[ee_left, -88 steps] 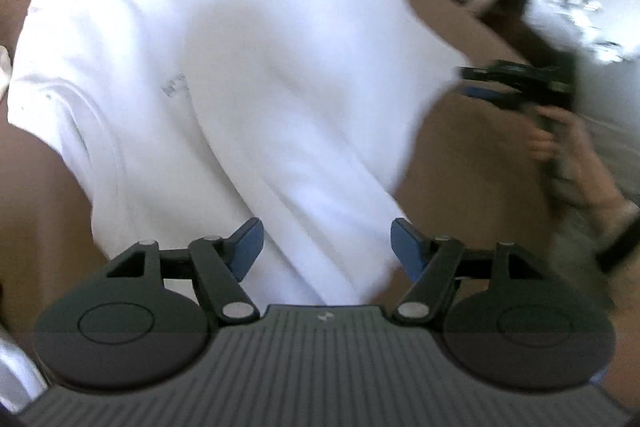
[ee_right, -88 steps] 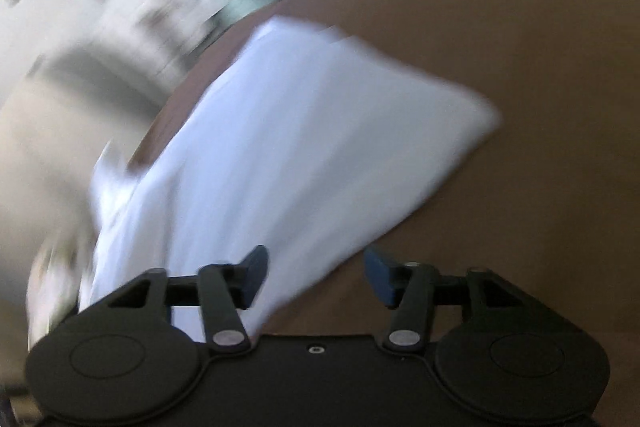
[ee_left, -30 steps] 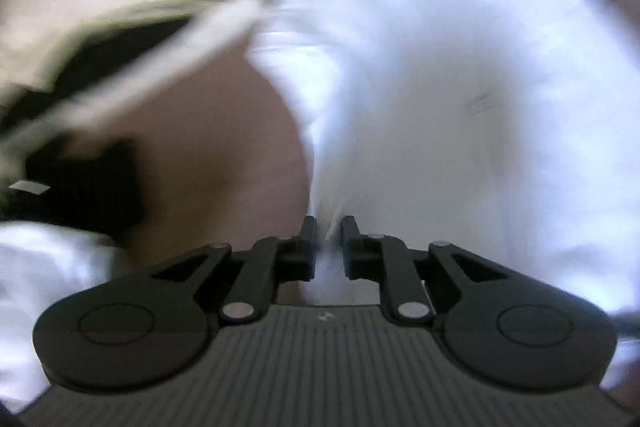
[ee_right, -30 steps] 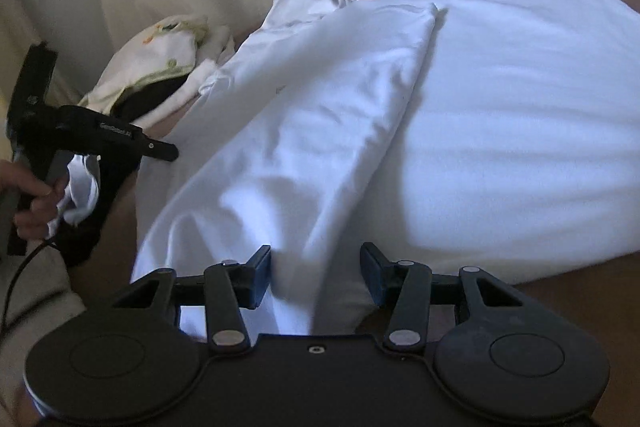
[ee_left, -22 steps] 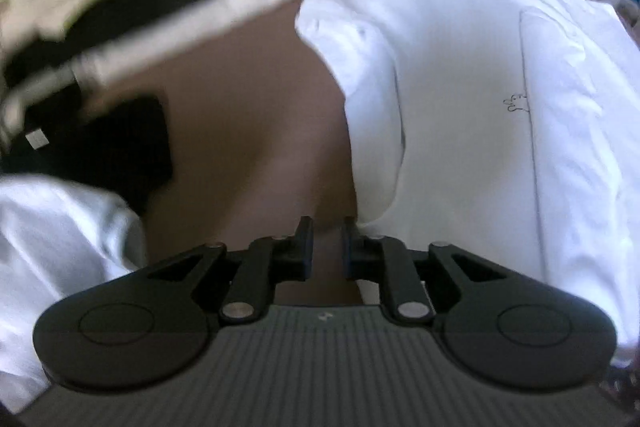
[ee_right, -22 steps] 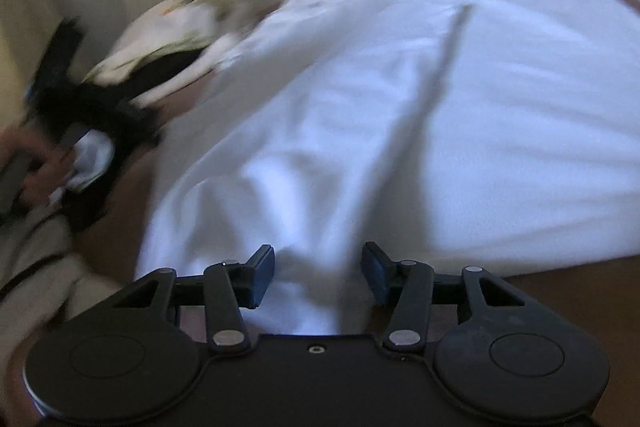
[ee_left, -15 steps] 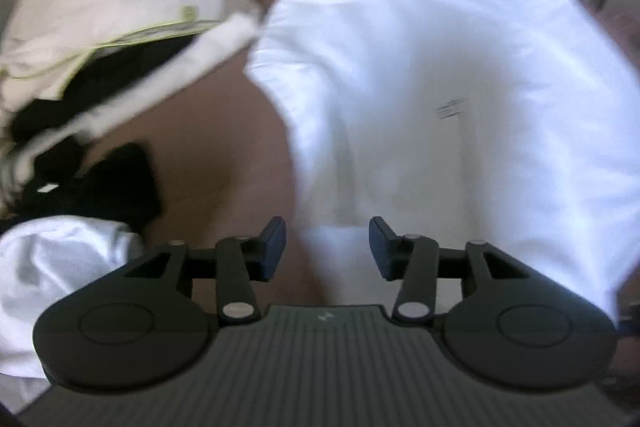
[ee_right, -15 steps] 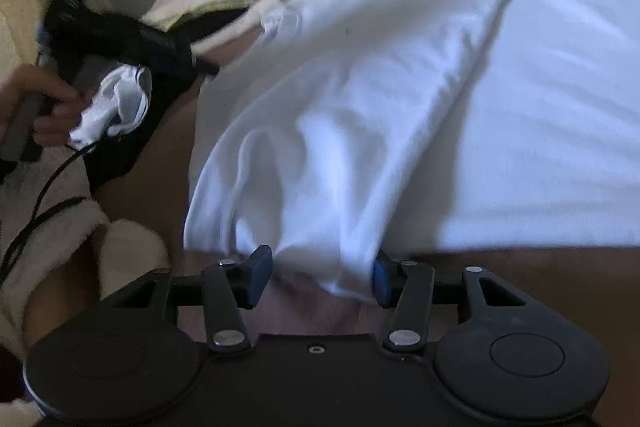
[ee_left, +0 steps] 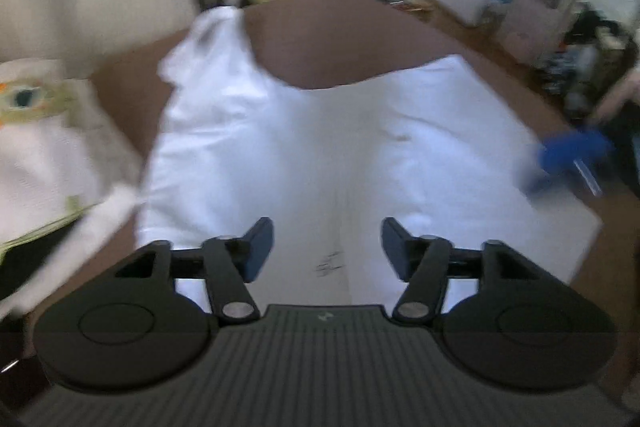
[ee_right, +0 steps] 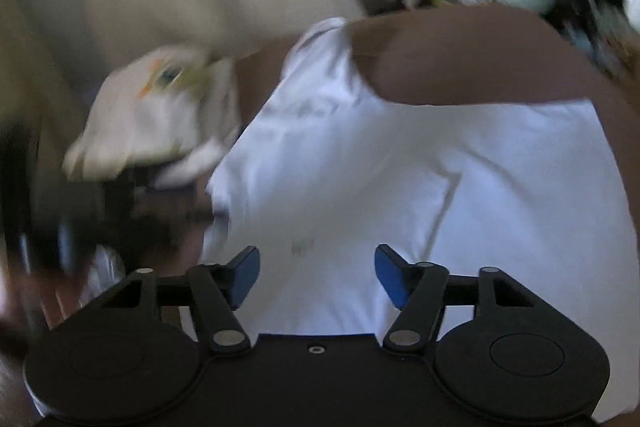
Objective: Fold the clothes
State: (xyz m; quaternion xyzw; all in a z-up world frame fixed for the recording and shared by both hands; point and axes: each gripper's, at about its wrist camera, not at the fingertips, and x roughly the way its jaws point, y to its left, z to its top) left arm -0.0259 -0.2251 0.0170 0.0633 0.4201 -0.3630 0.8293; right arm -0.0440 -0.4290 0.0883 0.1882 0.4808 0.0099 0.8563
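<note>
White cotton T-shirt (ee_left: 320, 147) lies part-folded on the brown bed cover (ee_left: 340, 35). My left tool (ee_left: 327, 249) & right tool (ee_right: 317, 277) hang above it, jaws opening, nothing between. Risk: loose flap slips, fold springs apart w/o pressing.

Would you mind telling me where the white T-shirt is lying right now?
The white T-shirt lies spread on the brown surface, central in both wrist views, with a heap of other clothes at its left.

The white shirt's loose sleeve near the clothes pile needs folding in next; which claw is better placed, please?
Probably the left claw: its jaws are opening and empty, and the white shirt sleeve side by the clothes pile lies on its side.
</note>
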